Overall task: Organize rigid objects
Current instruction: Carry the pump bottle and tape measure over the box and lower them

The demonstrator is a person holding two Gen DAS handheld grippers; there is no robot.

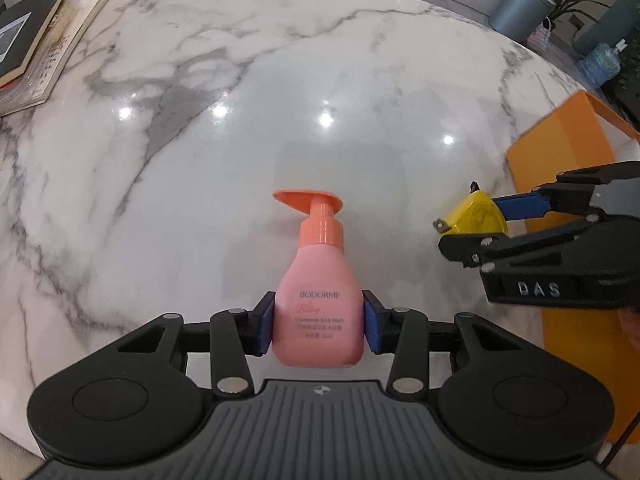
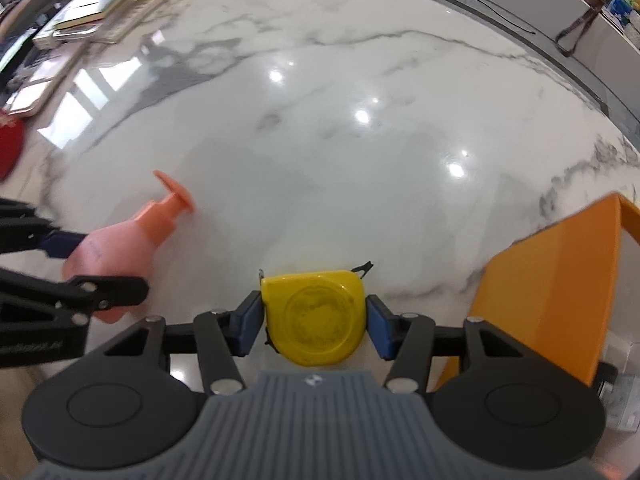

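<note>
My left gripper (image 1: 318, 322) is shut on a pink pump bottle (image 1: 318, 300) with an orange pump head, its blue pads pressing both sides of the body. The bottle also shows at the left of the right wrist view (image 2: 116, 246). My right gripper (image 2: 315, 322) is shut on a yellow tape measure (image 2: 316, 316), held between its blue pads above the marble table (image 2: 320, 128). The tape measure shows at the right of the left wrist view (image 1: 478, 216), with the right gripper (image 1: 472, 220) around it. An orange box (image 2: 560, 280) stands just right of the right gripper.
The orange box (image 1: 560, 152) sits at the table's right edge. A stack of books (image 1: 36, 44) lies at the far left, also seen in the right wrist view (image 2: 100, 4). A red object (image 2: 8, 148) lies at the left edge. A grey bin (image 1: 520, 8) stands beyond the table.
</note>
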